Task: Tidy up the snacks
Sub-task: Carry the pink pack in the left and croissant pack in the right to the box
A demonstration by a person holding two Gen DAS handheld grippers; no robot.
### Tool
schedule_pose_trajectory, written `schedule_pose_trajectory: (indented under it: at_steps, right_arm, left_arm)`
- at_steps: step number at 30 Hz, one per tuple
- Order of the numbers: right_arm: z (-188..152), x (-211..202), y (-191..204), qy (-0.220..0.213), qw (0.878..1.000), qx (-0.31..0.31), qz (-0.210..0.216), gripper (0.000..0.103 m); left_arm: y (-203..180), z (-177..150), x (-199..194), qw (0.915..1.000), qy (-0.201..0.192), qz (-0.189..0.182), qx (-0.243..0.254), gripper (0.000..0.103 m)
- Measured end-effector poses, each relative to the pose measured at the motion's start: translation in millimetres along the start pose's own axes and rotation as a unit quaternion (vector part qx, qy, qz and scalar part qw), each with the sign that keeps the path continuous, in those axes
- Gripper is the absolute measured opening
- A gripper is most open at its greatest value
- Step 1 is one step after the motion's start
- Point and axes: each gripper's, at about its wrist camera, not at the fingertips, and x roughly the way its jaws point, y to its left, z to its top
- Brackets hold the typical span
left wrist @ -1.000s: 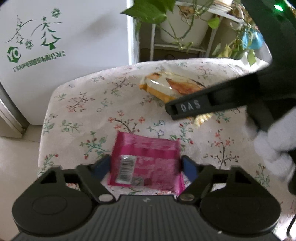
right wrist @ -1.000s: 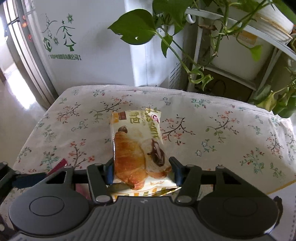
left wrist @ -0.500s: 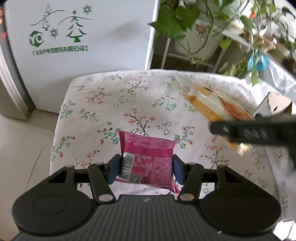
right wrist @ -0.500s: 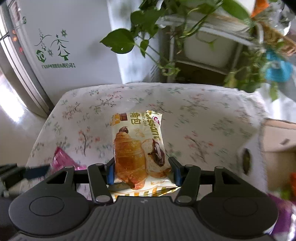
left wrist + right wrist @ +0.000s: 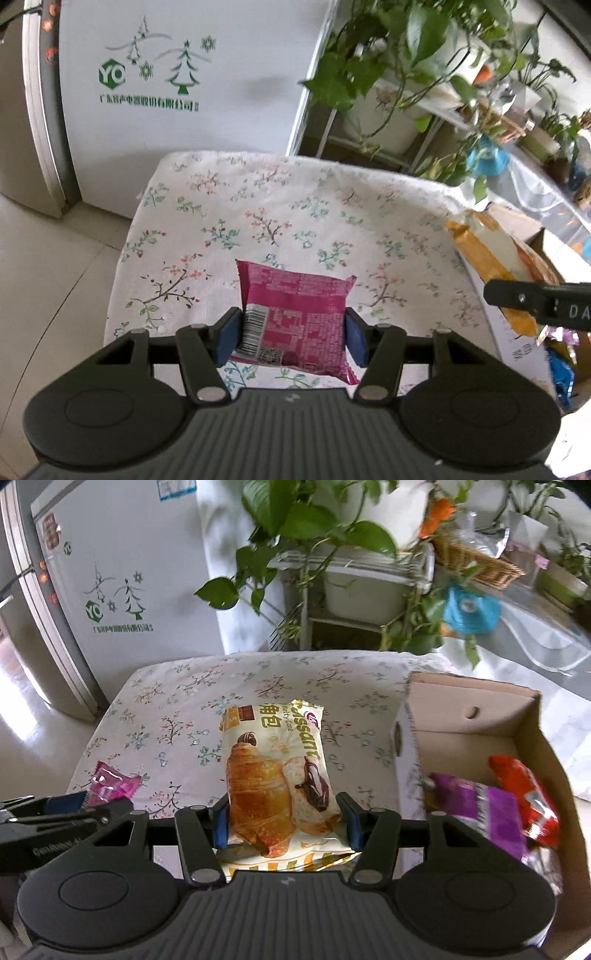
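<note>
Two grippers, each pinching one snack above the floral table (image 5: 295, 206): the left gripper (image 5: 291, 338) clamps a pink packet (image 5: 295, 314), the right gripper (image 5: 282, 821) a croissant pack (image 5: 273, 775). The box (image 5: 461, 701) at the right holds two snacks: purple (image 5: 480, 808) and red (image 5: 524, 794).

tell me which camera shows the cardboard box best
The right wrist view. There the cardboard box sits open beside the floral table, with a purple packet and a red packet inside. The left wrist view catches only a corner of it at the right edge, mostly hidden behind the croissant packet in the right claw.
</note>
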Motion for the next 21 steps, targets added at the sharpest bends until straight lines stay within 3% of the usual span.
schedule_pose_trajectory:
  at_steps: [11,21]
  right_arm:
    - [-3.7,-35.9,-46.3,-0.048,0.997,0.054,-0.006,0.063]
    - [-7.0,-64.3,-90.7,-0.081,0.991,0.106,-0.011,0.063]
  left_arm:
    - [-24.7,-11.7,-47.8,0.9989,-0.037,-0.018,-0.022,0.057]
    - [-83.2,-11.8,-70.5,0.9973,-0.048,-0.055,0.003,0.057]
